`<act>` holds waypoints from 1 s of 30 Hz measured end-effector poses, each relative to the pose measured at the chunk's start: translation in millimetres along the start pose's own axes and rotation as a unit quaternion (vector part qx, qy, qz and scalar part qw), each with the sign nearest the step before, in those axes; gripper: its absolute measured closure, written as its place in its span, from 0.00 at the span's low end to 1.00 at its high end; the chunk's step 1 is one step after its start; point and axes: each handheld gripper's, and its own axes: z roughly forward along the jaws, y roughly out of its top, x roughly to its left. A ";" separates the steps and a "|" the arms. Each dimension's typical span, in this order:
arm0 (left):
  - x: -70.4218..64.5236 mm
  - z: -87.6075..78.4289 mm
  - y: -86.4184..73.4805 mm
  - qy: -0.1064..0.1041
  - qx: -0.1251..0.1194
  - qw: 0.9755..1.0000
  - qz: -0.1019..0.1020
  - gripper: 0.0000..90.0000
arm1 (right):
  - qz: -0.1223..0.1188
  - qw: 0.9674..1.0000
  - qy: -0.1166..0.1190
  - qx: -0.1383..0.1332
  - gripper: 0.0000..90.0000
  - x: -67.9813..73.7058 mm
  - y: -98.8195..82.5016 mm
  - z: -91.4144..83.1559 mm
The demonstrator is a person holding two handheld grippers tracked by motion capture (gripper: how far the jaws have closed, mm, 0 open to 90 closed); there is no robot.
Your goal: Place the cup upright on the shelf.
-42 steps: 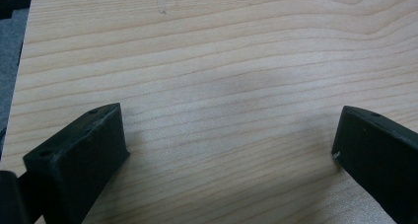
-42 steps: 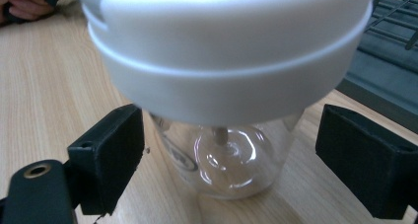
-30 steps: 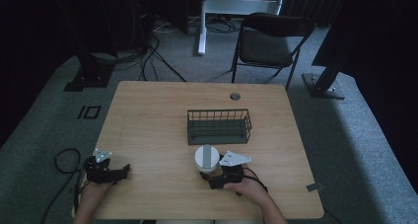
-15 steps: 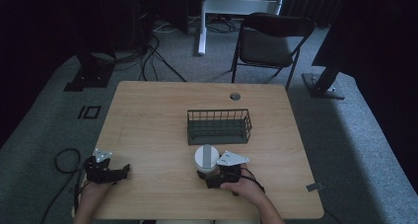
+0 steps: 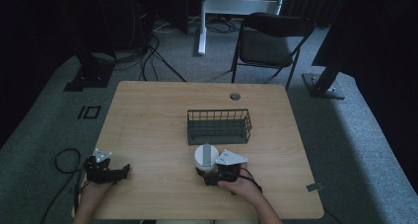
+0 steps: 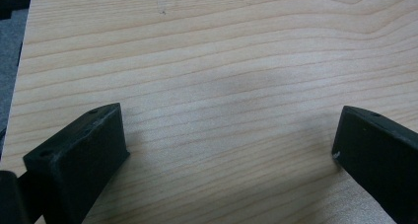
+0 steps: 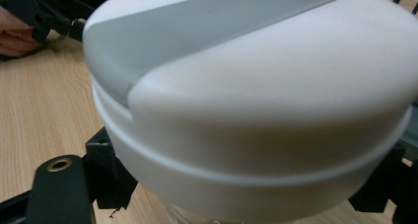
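Observation:
A white round container point(image 5: 205, 156) with a grey stripe across its lid stands on the wooden table point(image 5: 157, 115), just in front of the wire basket point(image 5: 218, 127). My right gripper point(image 5: 209, 175) is shut on it from the near side. In the right gripper view the container point(image 7: 256, 95) looms close, and the black jaws press its body under the lid rim on both sides. My left gripper point(image 5: 118, 172) rests at the table's near left edge, open. In the left gripper view its jaws stand wide apart over bare wood point(image 6: 226, 86).
The dark wire basket sits at mid-table with nothing visible in it. A round cable hole point(image 5: 234, 96) lies near the far edge. A folding chair point(image 5: 272, 41) stands beyond the table. Cables lie on the floor at the left point(image 5: 64, 160).
The right hand and the container have shifted very slightly to the left. The left gripper has stayed put.

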 end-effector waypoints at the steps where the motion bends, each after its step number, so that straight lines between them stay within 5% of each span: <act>1: 0.0 0.0 0.0 0.000 0.000 1.000 0.000 0.00 | 0.001 1.000 -0.001 0.001 0.20 0.5 0.4 0.0; 30: -0.1 0.0 0.0 0.000 0.000 1.000 -0.001 0.00 | -0.009 1.000 0.003 -0.017 0.20 -0.9 38.0 -8.7</act>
